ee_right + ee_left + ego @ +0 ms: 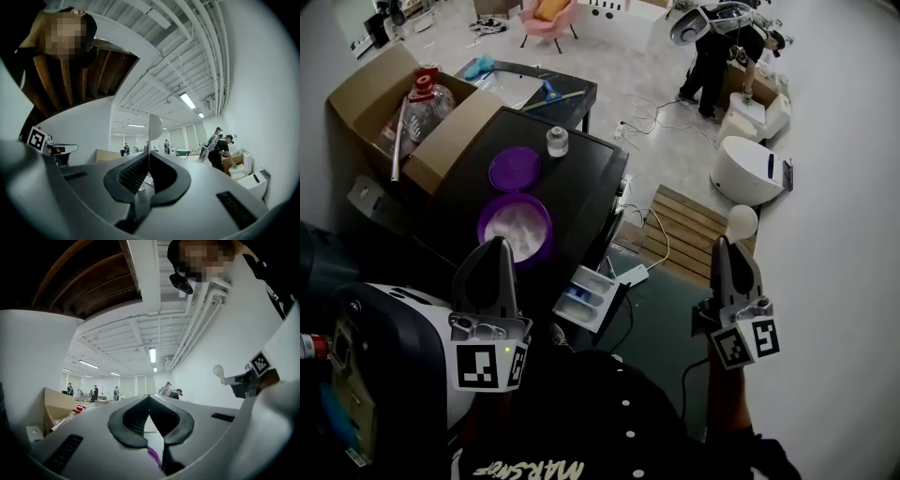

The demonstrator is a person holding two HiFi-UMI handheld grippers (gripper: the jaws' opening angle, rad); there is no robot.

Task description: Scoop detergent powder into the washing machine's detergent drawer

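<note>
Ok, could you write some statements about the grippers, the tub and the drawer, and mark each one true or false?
1. The right gripper holds a white spoon. True.
2. The lid closes the purple tub. False: the lid lies beside the tub on the machine, and the powder shows.
3. The drawer is pulled open. True.
4. The left gripper grips the tub. False: its jaws are together on nothing.
5. The spoon is dipped in the powder. False: it is held up in the air, to the right of the machine.
</note>
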